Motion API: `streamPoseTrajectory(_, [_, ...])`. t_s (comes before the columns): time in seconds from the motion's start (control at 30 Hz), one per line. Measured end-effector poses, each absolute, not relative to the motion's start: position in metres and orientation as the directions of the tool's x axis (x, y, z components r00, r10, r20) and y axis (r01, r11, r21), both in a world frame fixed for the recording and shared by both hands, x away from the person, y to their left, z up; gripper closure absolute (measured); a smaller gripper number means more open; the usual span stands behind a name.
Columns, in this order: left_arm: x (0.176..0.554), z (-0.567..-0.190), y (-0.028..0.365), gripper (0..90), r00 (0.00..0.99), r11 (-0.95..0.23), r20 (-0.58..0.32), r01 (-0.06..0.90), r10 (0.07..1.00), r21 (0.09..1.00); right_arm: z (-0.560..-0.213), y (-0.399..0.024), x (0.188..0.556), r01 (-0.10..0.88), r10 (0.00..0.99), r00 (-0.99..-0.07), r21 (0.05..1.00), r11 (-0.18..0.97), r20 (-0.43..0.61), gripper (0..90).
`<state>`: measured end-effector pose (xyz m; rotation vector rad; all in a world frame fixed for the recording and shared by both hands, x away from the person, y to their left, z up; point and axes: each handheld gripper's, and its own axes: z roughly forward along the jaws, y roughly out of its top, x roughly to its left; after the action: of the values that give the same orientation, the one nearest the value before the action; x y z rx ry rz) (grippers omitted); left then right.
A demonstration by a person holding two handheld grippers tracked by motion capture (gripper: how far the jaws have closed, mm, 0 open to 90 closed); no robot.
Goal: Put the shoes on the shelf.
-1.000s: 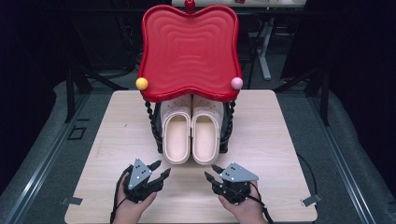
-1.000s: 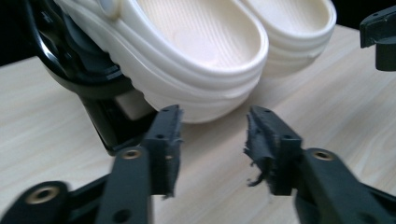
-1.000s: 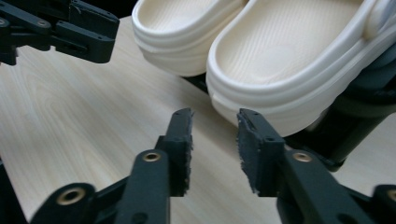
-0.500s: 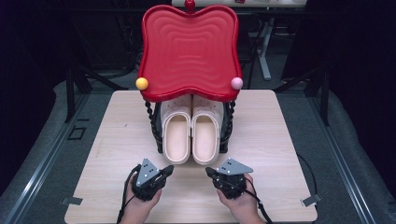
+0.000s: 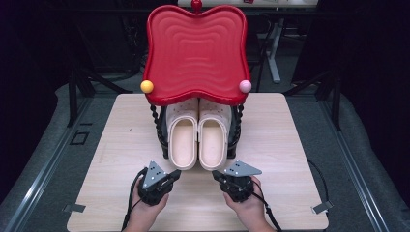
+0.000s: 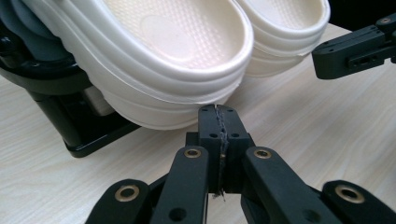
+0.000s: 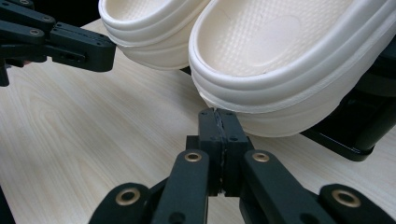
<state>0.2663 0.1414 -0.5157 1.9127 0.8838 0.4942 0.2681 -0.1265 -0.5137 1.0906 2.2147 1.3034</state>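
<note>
A pair of cream clogs, the left one (image 5: 183,137) and the right one (image 5: 212,137), rests heels toward me on the low shelf of a black rack under a red wavy top (image 5: 196,53). My left gripper (image 5: 175,172) lies on the table just short of the left clog's heel (image 6: 176,51), jaws shut with nothing between them (image 6: 218,112). My right gripper (image 5: 216,175) sits the same way before the right clog's heel (image 7: 289,51), also shut and empty (image 7: 218,114). Each gripper view also shows the other gripper, the right one (image 6: 355,46) and the left one (image 7: 60,42).
The rack's black base (image 6: 84,135) and twisted posts (image 5: 157,128) flank the clogs. A yellow ball (image 5: 147,86) and a pink ball (image 5: 245,86) mark the red top's front corners. Bare wooden table (image 5: 121,135) spreads to both sides; its edges drop to a dark floor.
Both hands have slid forward, bringing the grippers' tips close to the clogs' heels. The jaws, slightly apart a second ago, are now together.
</note>
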Motion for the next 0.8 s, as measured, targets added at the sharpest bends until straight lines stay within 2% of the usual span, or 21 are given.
streamPoseTrajectory(0.33, [0.266,-0.509,0.144,90.0,0.645,-0.299,-0.011,0.368,0.764,0.88,-0.505,-0.13,0.267,0.43,0.779,-0.624,0.859,0.277,0.061,90.0])
streamPoseTrajectory(0.8, [0.29,-0.496,0.145,90.0,0.61,-0.287,0.014,0.351,0.792,0.891,-0.489,-0.137,0.285,0.414,0.819,-0.574,0.866,0.281,0.01,90.0])
